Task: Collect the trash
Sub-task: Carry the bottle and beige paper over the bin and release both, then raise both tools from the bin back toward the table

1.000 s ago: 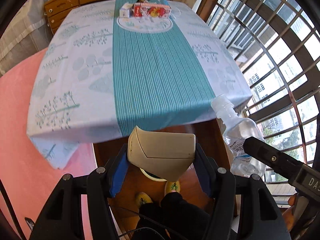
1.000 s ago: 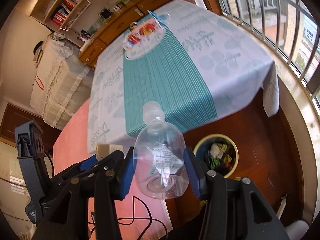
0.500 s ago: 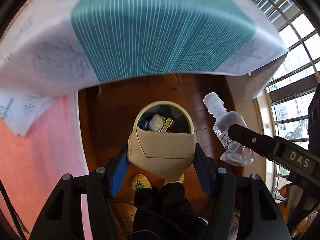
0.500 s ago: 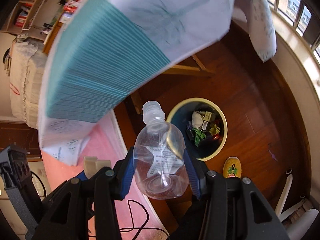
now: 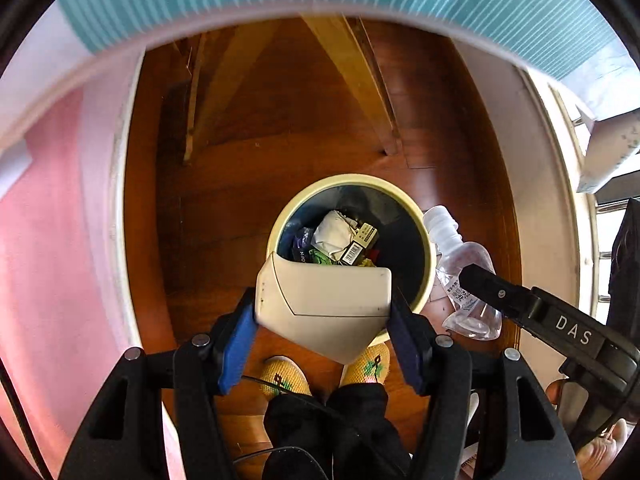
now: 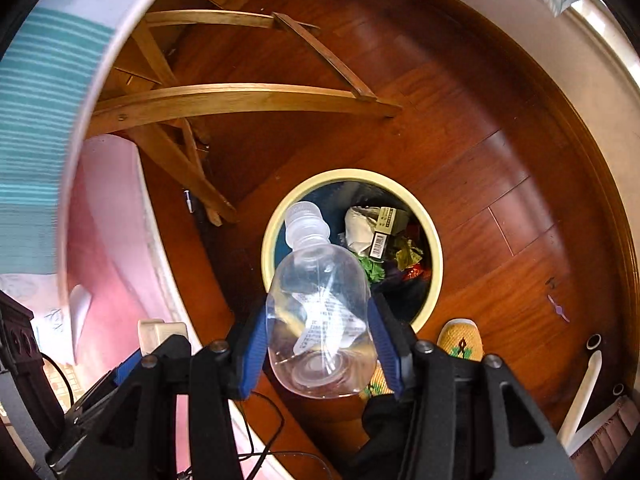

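Left wrist view: your left gripper (image 5: 324, 320) is clamped on a cream plastic piece (image 5: 324, 300), its blue pads (image 5: 238, 340) pressed to both sides, held above the near rim of the trash bin (image 5: 280, 220).
Right wrist view: your right gripper (image 6: 320, 344) is squeezing a clear plastic bottle (image 6: 320, 312) by its lower body, cap end pointing forward over the bin's mouth.
Bin: round, pale-rimmed, standing on the wooden floor (image 6: 500, 200) just in front of your slippers (image 5: 282, 376), beside the table's legs.
Already inside: crumpled paper (image 5: 334, 236), a small carton with a barcode (image 5: 358, 242) and other scraps (too jumbled to name).
Done so far: both pieces are picked up and brought over the bin, by the look of it.
Left to do: neither piece is released yet; you likely need to open each gripper so they drop in.
Caution: the cream piece sits over the rim rather than the centre, so it may catch the edge.
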The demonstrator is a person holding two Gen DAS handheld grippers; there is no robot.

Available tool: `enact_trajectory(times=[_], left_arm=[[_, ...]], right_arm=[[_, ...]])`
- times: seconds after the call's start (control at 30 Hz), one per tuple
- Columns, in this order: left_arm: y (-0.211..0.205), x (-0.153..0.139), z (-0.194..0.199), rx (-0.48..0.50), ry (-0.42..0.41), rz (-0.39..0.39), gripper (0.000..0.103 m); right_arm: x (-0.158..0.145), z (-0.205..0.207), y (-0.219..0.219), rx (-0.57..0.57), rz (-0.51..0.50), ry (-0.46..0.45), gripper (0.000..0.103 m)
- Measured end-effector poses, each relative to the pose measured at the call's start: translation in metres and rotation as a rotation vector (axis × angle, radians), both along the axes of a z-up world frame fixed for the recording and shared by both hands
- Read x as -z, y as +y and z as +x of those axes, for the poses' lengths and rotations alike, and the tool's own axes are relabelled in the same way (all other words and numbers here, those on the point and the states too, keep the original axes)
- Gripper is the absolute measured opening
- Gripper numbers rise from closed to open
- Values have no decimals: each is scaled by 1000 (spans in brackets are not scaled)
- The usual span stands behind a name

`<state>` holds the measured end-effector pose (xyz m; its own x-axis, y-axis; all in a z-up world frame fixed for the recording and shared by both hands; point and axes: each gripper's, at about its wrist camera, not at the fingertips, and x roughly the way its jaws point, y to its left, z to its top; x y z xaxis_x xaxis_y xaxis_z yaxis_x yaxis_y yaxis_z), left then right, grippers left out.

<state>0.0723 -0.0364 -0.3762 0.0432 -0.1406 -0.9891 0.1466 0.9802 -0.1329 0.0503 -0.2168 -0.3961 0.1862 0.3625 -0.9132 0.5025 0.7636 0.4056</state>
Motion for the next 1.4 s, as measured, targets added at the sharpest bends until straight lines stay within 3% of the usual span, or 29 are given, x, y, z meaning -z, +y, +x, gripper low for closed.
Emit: enact_trajectory(times=[0.23,0.33,0.37,0.8,1.2,1.4], left_arm=[[-7,21,2,2,8,1,62],[-7,22,5,2,17,3,95],[-7,20,6,-1,8,6,98],[4,-3,8,-21,-44,46,101],[8,-68,10,-8,-83,55,101],[15,-112,7,-10,-99,56,101]], right_arm=[[18,7,-4,15,29,13,51],[19,8,-5,20,32,23,59],[18,9,-5,19,29,23,63],[4,8,6,-43,-39,48,65],[-49,7,10,-66,-79,64,65],[-92,6,13,-90,-91,59,65]])
